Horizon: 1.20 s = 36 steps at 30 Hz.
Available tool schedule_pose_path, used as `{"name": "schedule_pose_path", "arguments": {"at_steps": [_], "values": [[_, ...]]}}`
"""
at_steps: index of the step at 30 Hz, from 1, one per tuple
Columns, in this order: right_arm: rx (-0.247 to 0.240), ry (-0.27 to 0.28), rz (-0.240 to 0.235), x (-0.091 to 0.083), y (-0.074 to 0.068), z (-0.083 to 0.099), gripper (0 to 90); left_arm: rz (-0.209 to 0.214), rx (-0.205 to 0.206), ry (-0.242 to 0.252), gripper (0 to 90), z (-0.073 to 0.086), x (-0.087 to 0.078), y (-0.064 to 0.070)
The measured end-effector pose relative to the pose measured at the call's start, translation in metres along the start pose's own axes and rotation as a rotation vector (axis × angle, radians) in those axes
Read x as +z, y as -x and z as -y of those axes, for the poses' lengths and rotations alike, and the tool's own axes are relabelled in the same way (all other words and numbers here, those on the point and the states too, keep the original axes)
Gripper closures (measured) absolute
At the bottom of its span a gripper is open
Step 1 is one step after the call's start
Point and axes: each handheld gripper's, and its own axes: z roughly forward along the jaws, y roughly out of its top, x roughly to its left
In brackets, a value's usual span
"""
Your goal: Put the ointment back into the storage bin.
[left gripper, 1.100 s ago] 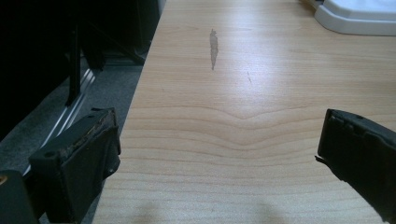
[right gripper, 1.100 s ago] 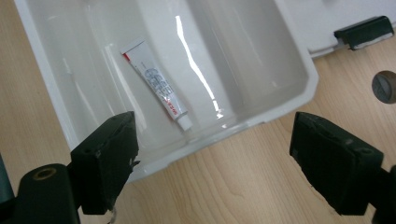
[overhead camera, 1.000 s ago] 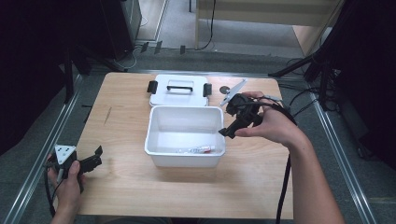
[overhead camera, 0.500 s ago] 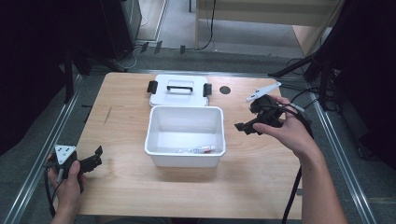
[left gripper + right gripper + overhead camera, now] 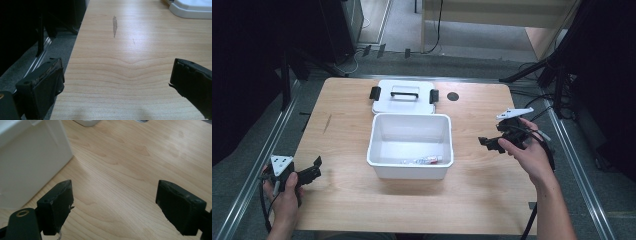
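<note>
A white open bin (image 5: 410, 172) stands mid-table, with a small white tube with a red end (image 5: 424, 160) lying on its floor. Its white lid (image 5: 404, 96), with a handle and black latches, lies flat behind it. To the right of the bin, my right gripper (image 5: 486, 142) hovers open and empty, with the bin's wall (image 5: 30, 162) at the left of the right gripper view. My left gripper (image 5: 316, 167) rests open at the table's front left corner, its jaws wide apart over bare wood (image 5: 130, 62).
A small dark round hole (image 5: 453, 96) sits in the tabletop right of the lid. A grey scuff (image 5: 114, 25) marks the wood ahead of the left gripper. Metal rails run along both table sides, and cables lie on the floor to the right.
The right gripper has drawn back from above the bin's right rim to the table's right side. The left gripper has stayed put.
</note>
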Motion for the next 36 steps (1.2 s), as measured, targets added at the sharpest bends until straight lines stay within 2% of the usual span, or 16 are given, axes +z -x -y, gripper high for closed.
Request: {"name": "schedule_pose_path", "arguments": {"at_steps": [5,6,12,26,31,36], "values": [[0.044,0.032,0.03,0.009,0.008,0.023,15.2,-0.001,0.0,0.0,0.0,0.0,0.0,0.0],[0.061,0.04,0.049,0.012,0.011,0.033,15.2,-0.002,0.0,0.001,0.0,0.0,0.0,0.0],[0.103,0.068,0.087,0.015,0.017,0.051,15.2,-0.003,0.0,0.001,0.0,0.0,0.0,0.0],[0.163,0.172,0.209,0.01,0.026,0.103,15.3,-0.005,-0.001,0.001,0.0,0.0,0.0,0.0],[0.177,0.203,0.234,0.005,0.028,0.12,15.3,-0.004,0.002,-0.001,0.1,0.0,0.0,0.0],[0.203,0.224,0.239,0.0,0.027,0.139,15.3,0.0,0.002,-0.007,0.0,0.0,0.0,0.0]]}}
